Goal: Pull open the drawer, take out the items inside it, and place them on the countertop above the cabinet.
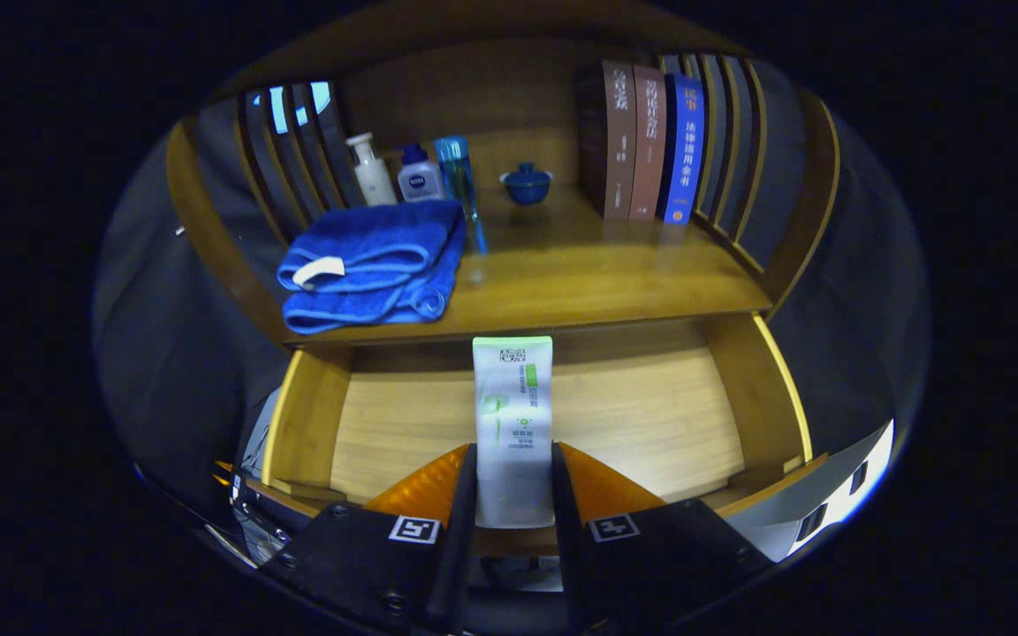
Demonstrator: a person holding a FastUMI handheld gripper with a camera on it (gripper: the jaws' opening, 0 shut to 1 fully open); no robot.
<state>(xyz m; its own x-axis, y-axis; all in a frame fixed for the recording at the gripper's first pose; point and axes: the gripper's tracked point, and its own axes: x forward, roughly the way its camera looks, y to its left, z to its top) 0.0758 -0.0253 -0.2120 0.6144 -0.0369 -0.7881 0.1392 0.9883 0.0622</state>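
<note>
The wooden drawer (743,397) stands pulled open below the countertop (597,274). A white tube with green print (513,397) stands upright between my fingers, over the drawer's bare floor. My gripper (513,481) is shut on the tube's lower part, with both fingers pressing its sides. The tube's top end reaches up to the countertop's front edge. Whether the tube's bottom touches the drawer floor is hidden by the fingers.
On the countertop lie a folded blue towel (372,265) at the left, three bottles (416,172) behind it, a small blue lidded cup (527,183) in the middle and three upright books (646,141) at the right. Slatted wooden sides flank the shelf.
</note>
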